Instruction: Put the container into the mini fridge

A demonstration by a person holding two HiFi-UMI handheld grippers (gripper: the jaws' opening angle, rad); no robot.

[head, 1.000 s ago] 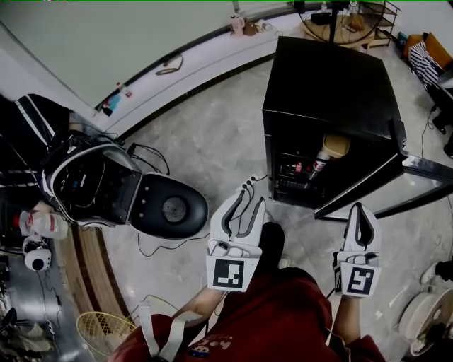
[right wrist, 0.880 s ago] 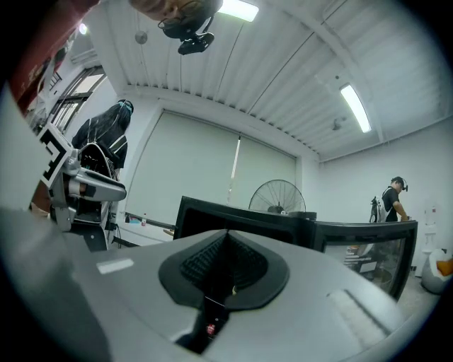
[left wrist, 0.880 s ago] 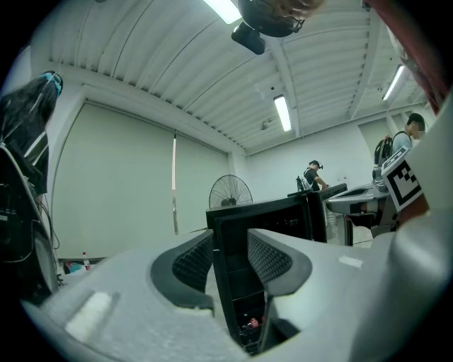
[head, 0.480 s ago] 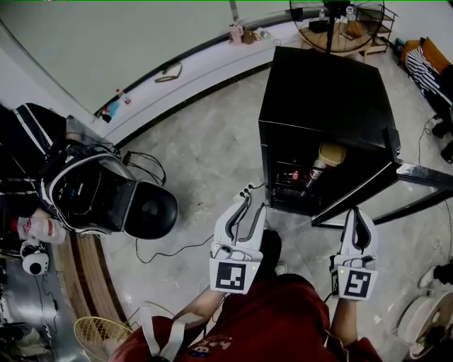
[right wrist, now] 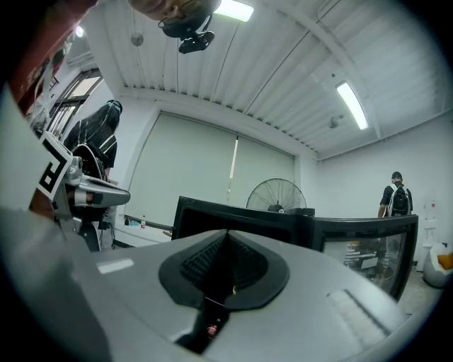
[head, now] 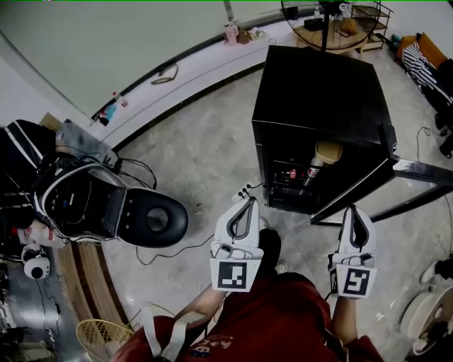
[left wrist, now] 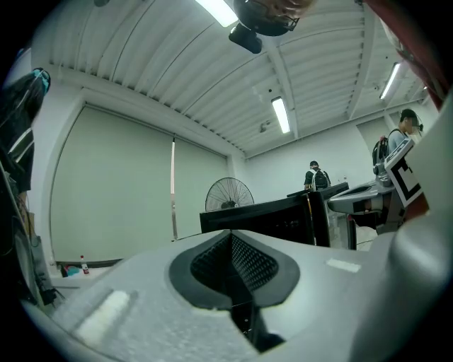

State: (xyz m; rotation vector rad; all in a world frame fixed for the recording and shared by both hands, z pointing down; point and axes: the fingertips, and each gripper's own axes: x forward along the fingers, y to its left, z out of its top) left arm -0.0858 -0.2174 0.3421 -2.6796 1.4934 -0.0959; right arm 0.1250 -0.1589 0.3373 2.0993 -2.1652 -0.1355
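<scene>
Left gripper (head: pixel 250 201): jaws were together, nothing between them; its own view (left wrist: pixel 228 233) showed the pads meeting on a closed seam. Right gripper (head: pixel 352 209): also closed and empty, confirmed in its own view (right wrist: pixel 226 233). Both were held low in front of the person's red top (head: pixel 262 318), well apart from each other, tips pointing toward 12 o'clock in the head view.

A white power strip (head: pixel 245 189) lay on the floor just off the left gripper's tip, at 11 o'clock.

The container (head: pixel 328 152), tan-topped, sat inside the mini fridge (head: pixel 318 85) on an upper shelf, at 2 o'clock from the left gripper and 11 o'clock from the right. Neither gripper touched it. A bottle (head: pixel 312 170) stood just beside it at its 7 o'clock.

The fridge door (head: pixel 368 185) was open, swung out toward 3 o'clock, its edge just above the right gripper.

A black round chair seat (head: pixel 152 215) was at 9 o'clock from the left gripper, well apart. A standing fan (head: pixel 318 7) was at 12 o'clock behind the fridge. A wicker basket (head: pixel 99 332) was at 7 o'clock, at the frame's bottom.
</scene>
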